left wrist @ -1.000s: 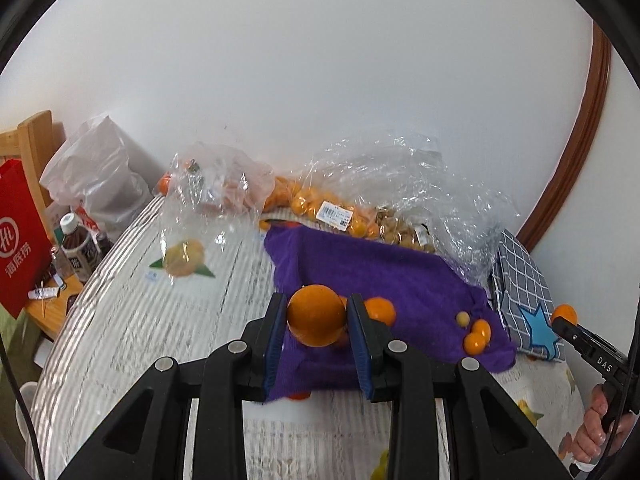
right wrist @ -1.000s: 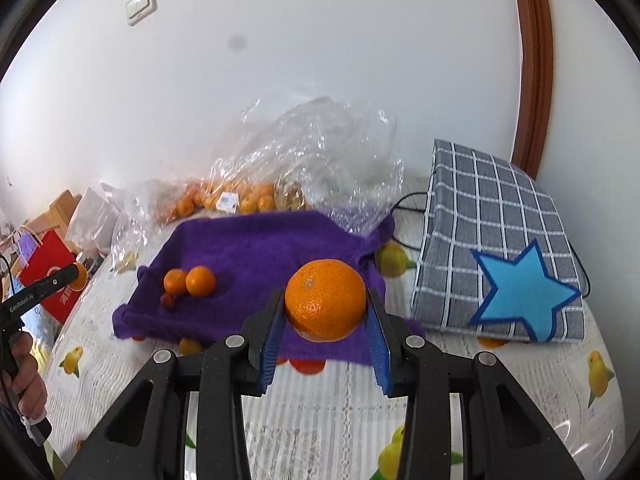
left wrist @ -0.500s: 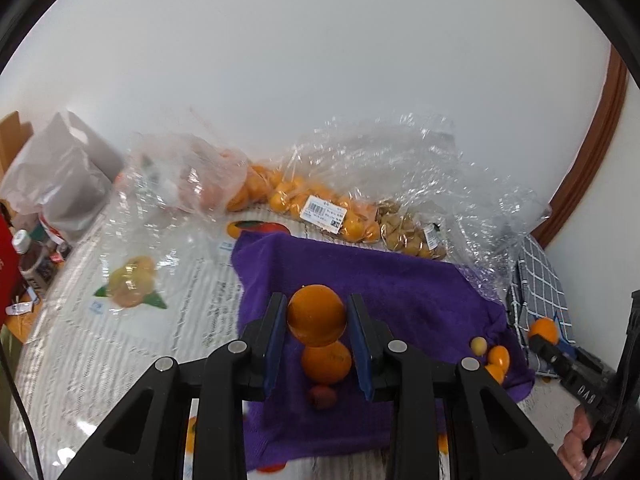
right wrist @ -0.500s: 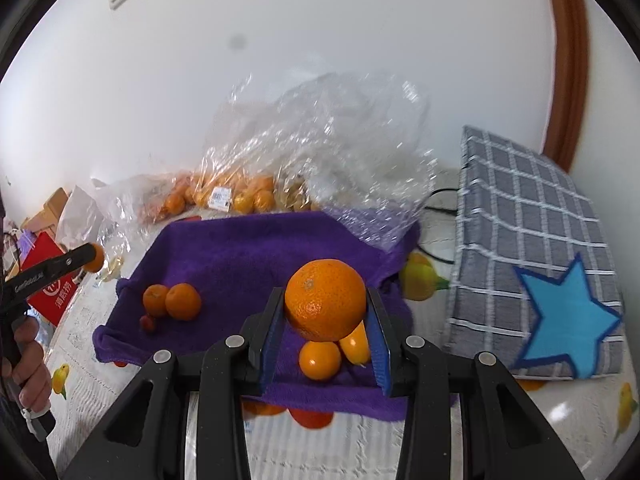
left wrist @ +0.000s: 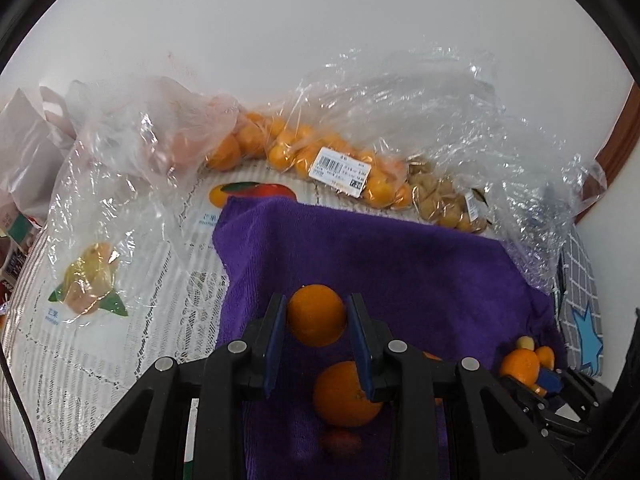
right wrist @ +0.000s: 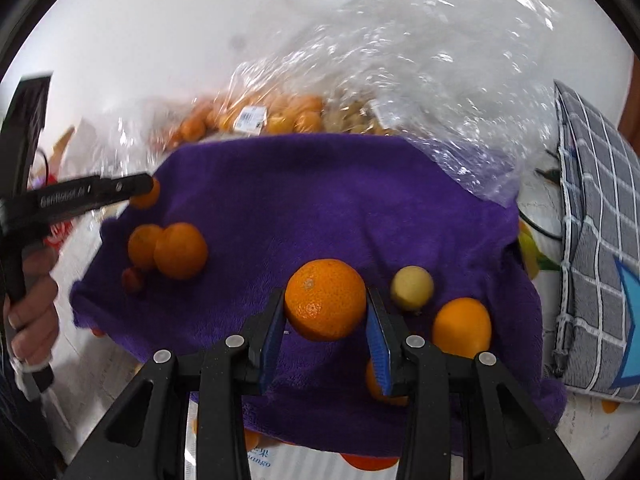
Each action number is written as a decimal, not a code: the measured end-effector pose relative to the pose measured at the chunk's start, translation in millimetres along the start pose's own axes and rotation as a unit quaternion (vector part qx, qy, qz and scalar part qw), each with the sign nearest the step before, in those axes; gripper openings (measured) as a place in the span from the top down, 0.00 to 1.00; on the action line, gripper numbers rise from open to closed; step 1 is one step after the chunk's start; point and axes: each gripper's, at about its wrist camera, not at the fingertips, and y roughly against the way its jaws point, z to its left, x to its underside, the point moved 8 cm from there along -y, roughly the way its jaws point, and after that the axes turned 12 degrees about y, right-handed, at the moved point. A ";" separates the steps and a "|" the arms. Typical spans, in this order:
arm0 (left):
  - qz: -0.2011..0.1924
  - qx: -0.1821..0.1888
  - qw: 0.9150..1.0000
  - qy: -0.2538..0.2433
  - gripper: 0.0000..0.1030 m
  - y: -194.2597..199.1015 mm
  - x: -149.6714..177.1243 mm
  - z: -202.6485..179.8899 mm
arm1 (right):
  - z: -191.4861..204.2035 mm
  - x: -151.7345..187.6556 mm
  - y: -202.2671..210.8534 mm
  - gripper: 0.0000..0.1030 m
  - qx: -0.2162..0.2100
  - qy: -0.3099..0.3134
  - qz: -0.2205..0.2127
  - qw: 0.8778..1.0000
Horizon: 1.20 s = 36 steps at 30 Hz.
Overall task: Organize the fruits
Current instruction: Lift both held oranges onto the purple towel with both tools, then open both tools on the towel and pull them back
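Observation:
My left gripper (left wrist: pixel 317 324) is shut on an orange (left wrist: pixel 317 321) above the left part of the purple cloth (left wrist: pixel 400 264). A larger orange (left wrist: pixel 346 394) and a small red fruit (left wrist: pixel 340 442) lie on the cloth below it. My right gripper (right wrist: pixel 325 312) is shut on a bigger orange (right wrist: pixel 325 299) above the cloth (right wrist: pixel 320 200). Beside it lie a small yellow fruit (right wrist: pixel 412 288) and an orange (right wrist: pixel 462 326). Two oranges (right wrist: pixel 180 250) lie at the cloth's left, under the left gripper (right wrist: pixel 136 190).
Clear plastic bags with small oranges (left wrist: pixel 296 150) and brown fruits (left wrist: pixel 440 204) lie behind the cloth by the wall. A grey checked bag with a blue star (right wrist: pixel 596 240) stands at the right. An empty plastic bag (left wrist: pixel 104 208) lies on the lace tablecloth at the left.
Both grippers have moved forward over the purple cloth and lower, each still holding its orange. The fruits on the cloth now appear closer.

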 end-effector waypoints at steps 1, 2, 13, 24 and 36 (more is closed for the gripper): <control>0.004 0.000 1.000 -0.002 0.71 -2.8 1.6 -0.3 | 3.1 0.0 -0.7 0.63 0.002 0.009 0.000 1.000; 0.007 -0.001 1.000 -0.004 0.71 -4.6 3.2 -1.1 | 4.9 -0.4 -1.9 0.63 0.001 0.010 0.000 1.000; 0.025 -0.003 0.999 -0.021 0.71 -15.1 15.5 -5.8 | 9.8 -0.8 -4.1 0.62 0.019 0.036 0.007 0.999; -0.026 0.044 0.998 -0.031 0.52 9.4 13.2 -19.5 | 6.6 -1.6 20.0 0.40 0.031 0.027 -0.040 0.998; -0.095 0.078 0.992 -0.033 0.52 53.6 29.1 -16.3 | -8.8 21.5 74.2 0.46 0.072 -0.031 -0.098 0.992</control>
